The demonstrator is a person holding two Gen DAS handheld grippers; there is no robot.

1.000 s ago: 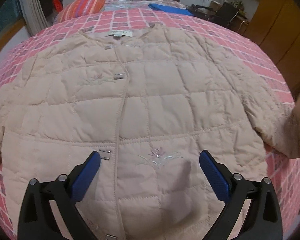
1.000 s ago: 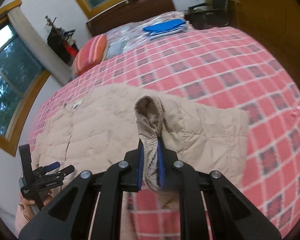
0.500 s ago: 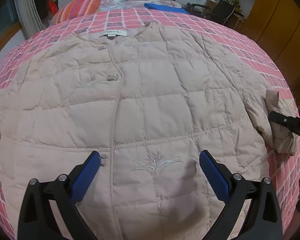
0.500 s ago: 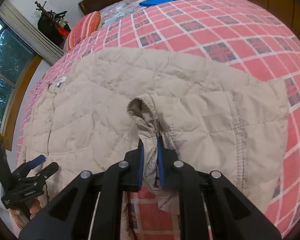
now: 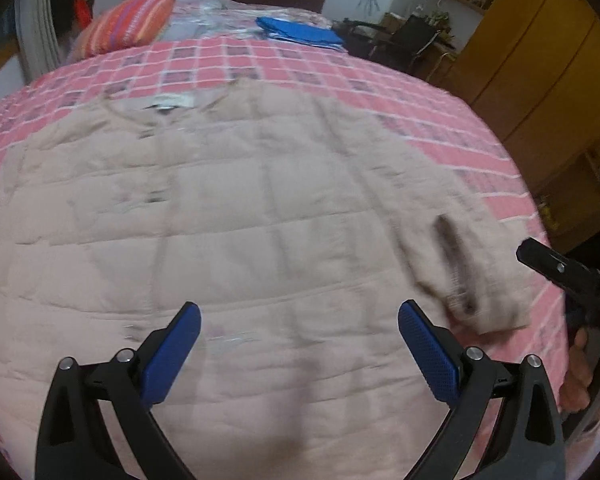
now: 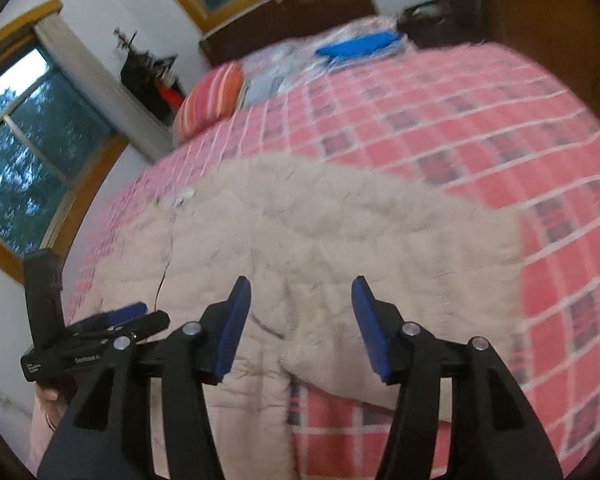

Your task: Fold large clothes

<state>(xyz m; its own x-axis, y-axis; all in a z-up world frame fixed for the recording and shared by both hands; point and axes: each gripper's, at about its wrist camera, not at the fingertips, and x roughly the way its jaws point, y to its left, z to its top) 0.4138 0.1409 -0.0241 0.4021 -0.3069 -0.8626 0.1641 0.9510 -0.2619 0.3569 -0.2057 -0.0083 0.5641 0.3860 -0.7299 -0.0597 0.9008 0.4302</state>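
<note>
Your fingers are spread on both sides: the left gripper [image 5: 299,338] hovers with its blue pads wide apart over the lower front of the jacket [image 5: 228,240], and the right gripper [image 6: 301,320] has its pads parted with nothing between them, above the jacket's right sleeve [image 6: 380,248]. The jacket is a pale beige quilted one, lying face up and spread flat on the bed [image 5: 284,68], collar and label toward the headboard, front closed down the middle, with faint embroidery near the hem. Its right sleeve lies loosely out toward the bed's edge, cuff [image 5: 476,300] rumpled and showing a dark fold; both views are motion-blurred, so the finer stitching is hard to read. The bed carries a pink checked cover; at its far end you have a striped orange pillow [image 5: 128,24] and a folded blue garment [image 5: 300,32], both well apart from the jacket. A wooden wardrobe [image 5: 540,72] stands on the right, and windows [image 6: 28,152] on the left. Nothing lies on top of the jacket. From the left view the black body of your right gripper shows at the right edge beside the cuff. Half a second ago your right fingers were pinched on that cuff and holding it raised; now they have let go and the sleeve lies on the cover.
</note>
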